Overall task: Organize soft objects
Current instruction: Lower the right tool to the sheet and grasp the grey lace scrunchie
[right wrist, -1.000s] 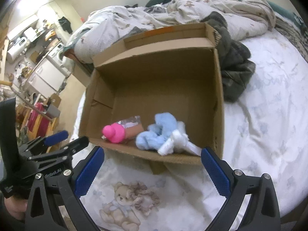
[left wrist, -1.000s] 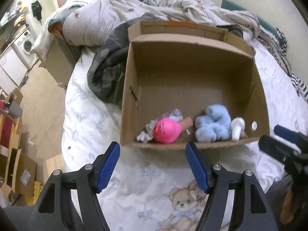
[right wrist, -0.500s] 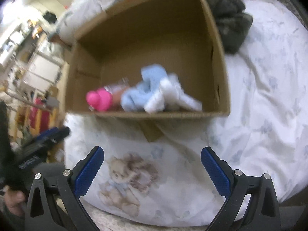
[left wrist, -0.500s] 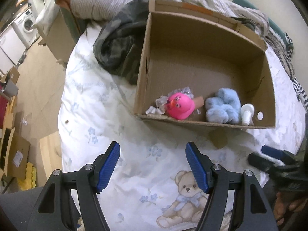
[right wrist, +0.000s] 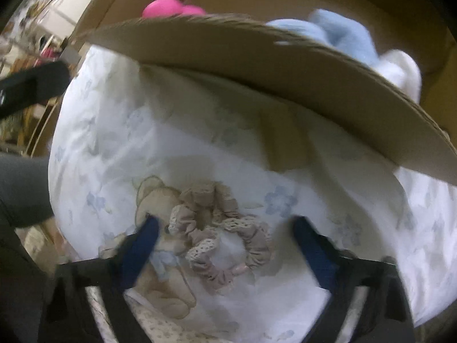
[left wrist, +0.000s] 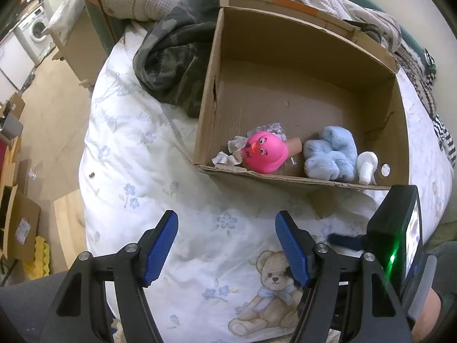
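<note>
My right gripper (right wrist: 225,245) has its blue fingers (right wrist: 142,245) spread wide and holds nothing. Two beige scrunchies (right wrist: 220,240) with lace edging lie on the bedsheet between the fingertips, closer to the left finger; through the motion blur I cannot tell whether either pad touches them. The gripper hangs low over the sheet, tilted down at it. Just ahead of the fingertips the near wall of the cardboard box (right wrist: 285,71) fills the upper view, and over its rim I see the tops of the pink toy (right wrist: 171,7), the blue plush (right wrist: 342,37) and a white piece (right wrist: 405,71).

My left gripper (left wrist: 227,237) is also spread wide and empty, its blue pads (left wrist: 160,245) apart over the white bedsheet (left wrist: 137,148) printed with flowers and a teddy bear (left wrist: 271,288). It is held higher and looks down and forward. Beyond the fingertips stands the open cardboard box (left wrist: 308,85); along its near wall lie, from left to right, crumpled white paper (left wrist: 228,155), a pink rubber duck (left wrist: 264,151), a light blue plush (left wrist: 331,154) and a small white item (left wrist: 367,167). A camouflage garment (left wrist: 174,57) is bunched against the box's left side. The body of my right gripper (left wrist: 397,228) shows at the right edge, well to the right of the left fingers.
</note>
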Motion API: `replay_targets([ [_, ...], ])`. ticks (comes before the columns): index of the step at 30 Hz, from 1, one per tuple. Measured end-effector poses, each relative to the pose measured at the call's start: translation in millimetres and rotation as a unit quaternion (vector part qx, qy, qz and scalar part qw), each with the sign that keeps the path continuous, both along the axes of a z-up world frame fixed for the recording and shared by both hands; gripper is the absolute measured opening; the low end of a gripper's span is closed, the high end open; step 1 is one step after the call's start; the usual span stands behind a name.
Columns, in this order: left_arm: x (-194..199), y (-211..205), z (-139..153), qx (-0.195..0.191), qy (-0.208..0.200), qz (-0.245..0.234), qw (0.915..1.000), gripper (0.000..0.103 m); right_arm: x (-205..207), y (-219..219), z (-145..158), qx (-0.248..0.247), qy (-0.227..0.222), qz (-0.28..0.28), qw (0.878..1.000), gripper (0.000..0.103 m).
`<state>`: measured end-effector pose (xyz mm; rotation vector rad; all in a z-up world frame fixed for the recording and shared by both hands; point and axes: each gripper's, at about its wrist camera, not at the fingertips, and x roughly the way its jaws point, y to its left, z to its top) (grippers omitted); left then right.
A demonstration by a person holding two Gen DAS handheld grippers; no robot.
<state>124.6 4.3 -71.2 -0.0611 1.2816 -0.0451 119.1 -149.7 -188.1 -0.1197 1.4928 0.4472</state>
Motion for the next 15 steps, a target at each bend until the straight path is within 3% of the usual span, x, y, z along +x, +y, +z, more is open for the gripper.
replay_targets([
  [4,1.6,-4.4,-5.0,-0.001,0.008,-0.005,1.0000,0.068,-4.3,4.1,3.5,-0.010,-0.009,0.017,1.000,0.026],
  [7,1.0,-13.5,-9.7,-0.004,0.015,-0.014,0.9998,0.068,-4.8,-4.7,11.0,0.008,-0.008,0.005,1.000,0.017],
  [15,-3.4,-42.7,-30.5,-0.028,0.041,-0.030,0.9983,0.068,-16.8,-65.0,64.0,0.077,-0.051,-0.093,0.991,0.017],
])
